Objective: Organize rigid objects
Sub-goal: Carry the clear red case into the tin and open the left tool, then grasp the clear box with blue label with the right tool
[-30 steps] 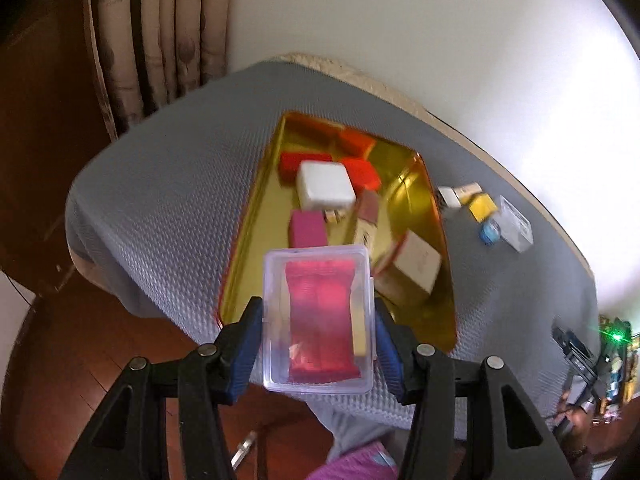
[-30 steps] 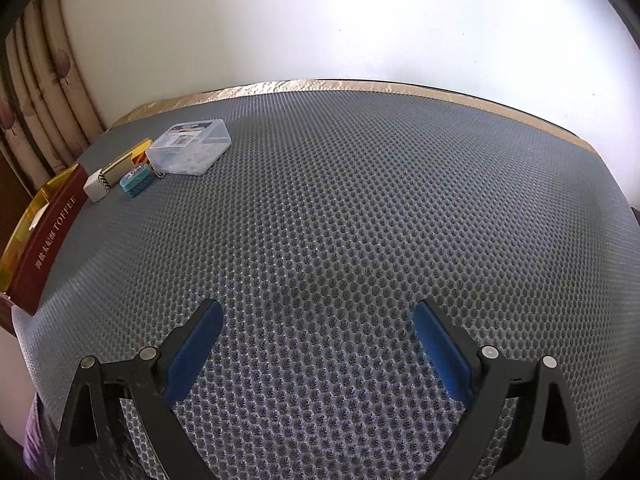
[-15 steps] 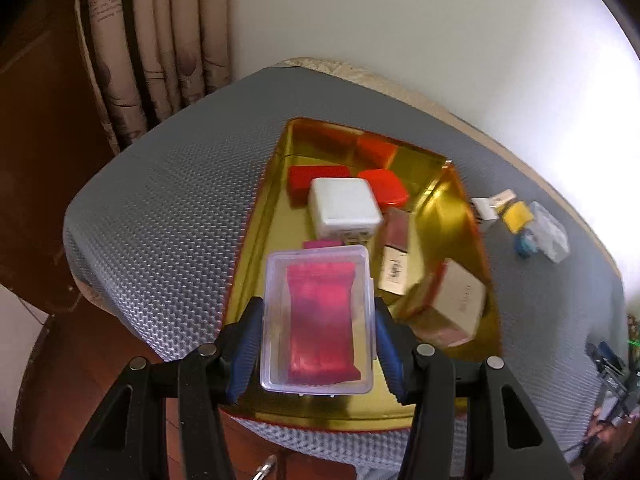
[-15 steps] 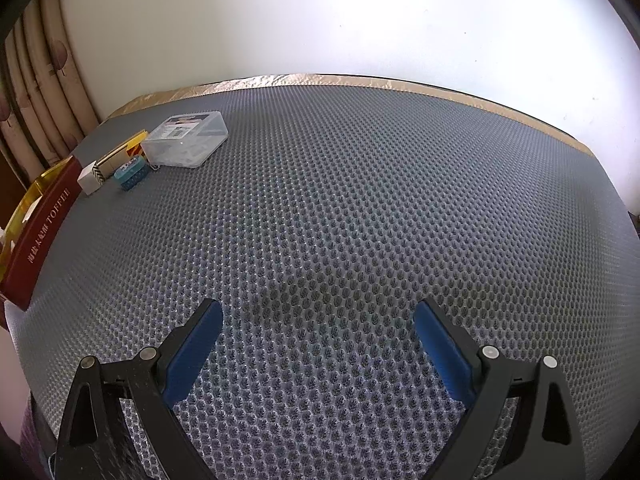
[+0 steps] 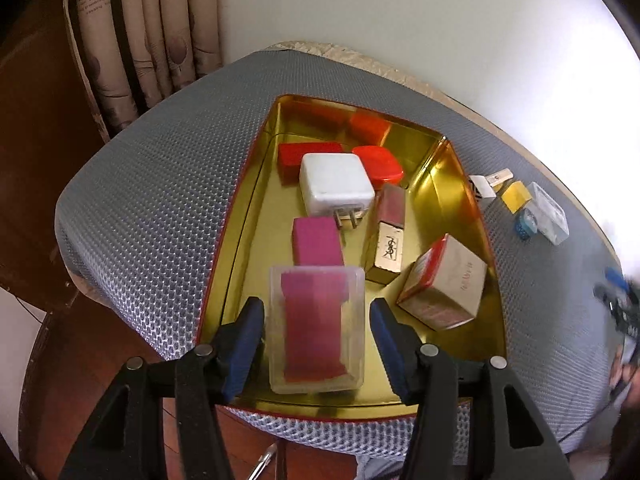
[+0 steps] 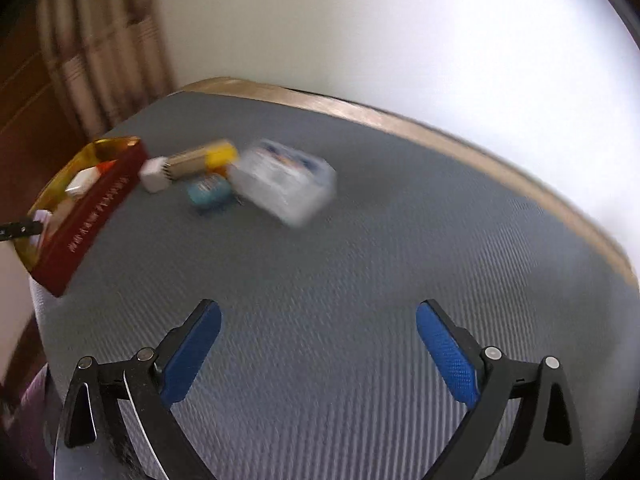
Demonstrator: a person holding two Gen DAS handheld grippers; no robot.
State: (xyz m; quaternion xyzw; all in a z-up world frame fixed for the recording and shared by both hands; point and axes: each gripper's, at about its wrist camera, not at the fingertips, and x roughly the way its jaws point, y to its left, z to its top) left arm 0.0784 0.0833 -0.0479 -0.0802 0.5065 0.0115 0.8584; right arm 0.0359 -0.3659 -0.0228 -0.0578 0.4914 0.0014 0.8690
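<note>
Left gripper [image 5: 316, 332] angled steeply down over the near end of the gold tin [image 5: 452, 168]. Jaws opening, with the clear case [image 5: 318, 328] holding a pink-red packet between them; small gaps show on both sides, pads not pressing. Case seems to sit on the tin floor at the near wall.

Right gripper [image 6: 318, 354] also tilted down, jaws spread wide, nothing between them, only grey mat below. View is motion-blurred.

Worktop [image 5: 160, 184] covered in grey honeycomb mat, tan edge at the far side, white wall behind, patterned curtain [image 5: 152, 32] far left, wood floor below.

In the tin beyond the left jaws: white charger [image 5: 334, 184] prongs toward the jaws, tan carton [image 5: 444, 280] to the right with unreadable print, magenta block [image 5: 316, 240] just ahead of the case, gold lipstick box [image 5: 388, 240] with a YSL logo, and red boxes [image 5: 308, 154] at the far end.

Tin's red outer side in the right view carries gold lettering, too blurred to read.

Far left of the right jaws, outside the tin: clear organiser box [image 6: 284, 188], yellow-tan piece [image 6: 200, 158], blue item [image 6: 210, 192].
</note>
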